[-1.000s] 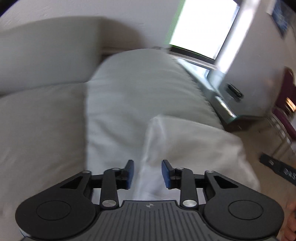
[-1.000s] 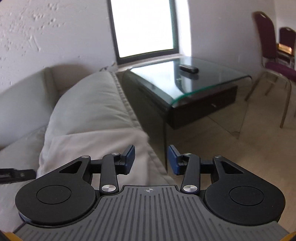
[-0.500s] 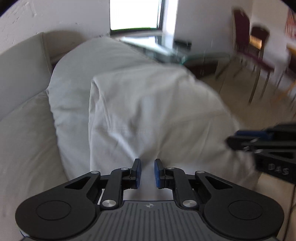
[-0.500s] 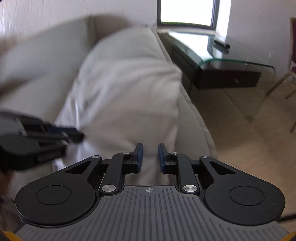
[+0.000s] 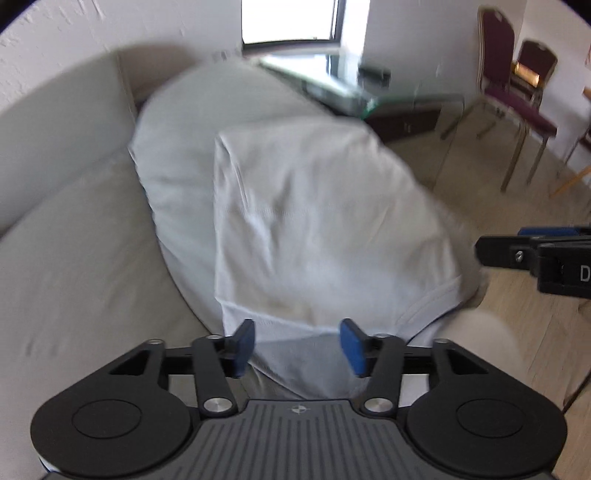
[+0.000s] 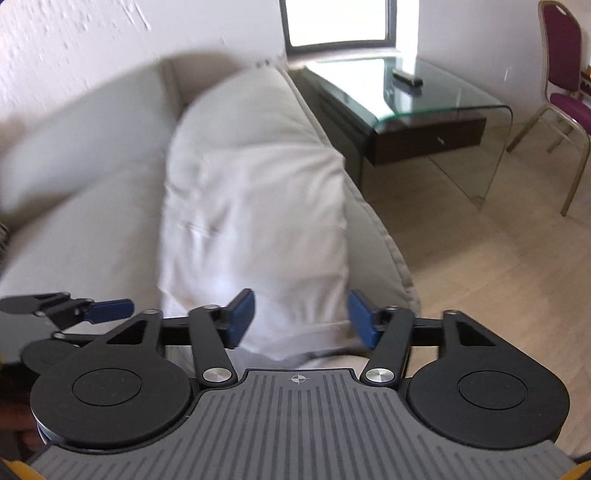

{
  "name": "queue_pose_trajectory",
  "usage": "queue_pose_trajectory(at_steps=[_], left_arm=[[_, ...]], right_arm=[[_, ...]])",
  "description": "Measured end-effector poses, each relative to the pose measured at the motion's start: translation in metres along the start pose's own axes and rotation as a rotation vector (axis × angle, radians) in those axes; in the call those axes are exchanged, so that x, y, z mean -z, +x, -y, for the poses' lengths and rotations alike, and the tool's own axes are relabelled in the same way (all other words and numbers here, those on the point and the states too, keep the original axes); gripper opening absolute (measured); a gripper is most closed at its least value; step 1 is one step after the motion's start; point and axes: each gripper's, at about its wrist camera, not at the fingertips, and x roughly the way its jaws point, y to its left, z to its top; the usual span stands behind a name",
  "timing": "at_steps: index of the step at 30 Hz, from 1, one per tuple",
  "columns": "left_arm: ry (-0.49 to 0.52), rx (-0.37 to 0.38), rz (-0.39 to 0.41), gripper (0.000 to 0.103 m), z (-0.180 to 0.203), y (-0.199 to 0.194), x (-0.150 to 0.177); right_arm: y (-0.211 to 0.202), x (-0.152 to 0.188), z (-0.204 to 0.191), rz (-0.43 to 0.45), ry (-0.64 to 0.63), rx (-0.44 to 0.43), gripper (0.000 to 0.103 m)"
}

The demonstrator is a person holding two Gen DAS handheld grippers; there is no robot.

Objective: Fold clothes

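Left wrist view showed the left gripper (image 5: pixel 297 345) opening wide over a white shirt (image 5: pixel 317 221). It held nothing. The right gripper (image 6: pixel 301 317) was opening too, empty.

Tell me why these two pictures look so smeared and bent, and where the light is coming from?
Left wrist view: the white garment and sofa arm are motion-blurred, the window is blown out to pure white, and the fisheye lens bends the walls. Right wrist view: the sofa cushions smear at left, while the glass table stays sharp and reflects the window's daylight.
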Motion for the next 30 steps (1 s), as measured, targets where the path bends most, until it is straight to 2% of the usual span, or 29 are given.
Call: queue_pose_trajectory(at_steps=[1,3,7,10,11,13,24,30], left_arm=[[-0.011,-0.010,0.022,0.070,0.001,-0.013,-0.001],[-0.021,-0.025,0.066,0.073,0.002,-0.036,-0.004],[-0.040,-0.022,0.148,0.085,0.004,-0.077,-0.007],[-0.046,-0.011,0.192,0.089,0.007,-0.102,-0.008],[-0.044,-0.008,0.203,0.091,0.008,-0.109,-0.008],[-0.038,-0.002,0.221,0.100,0.011,-0.117,-0.007],[-0.046,-0.052,0.195,0.102,0.021,-0.107,0.004],[-0.069,-0.051,0.169,0.102,0.022,-0.099,0.006]], right_arm=[[-0.010,-0.001,-0.004,0.004,0.008,-0.014,0.072],[-0.029,-0.003,-0.012,0.015,0.004,-0.029,0.074],[-0.065,-0.005,-0.029,0.061,-0.043,0.011,0.076],[-0.091,-0.005,-0.034,0.085,-0.055,0.025,0.077],[-0.098,-0.006,-0.035,0.091,-0.057,0.027,0.081],[-0.110,-0.005,-0.036,0.106,-0.069,0.043,0.084],[-0.112,0.008,-0.027,0.098,-0.064,0.111,0.084],[-0.106,0.013,-0.025,0.101,-0.065,0.132,0.085]])
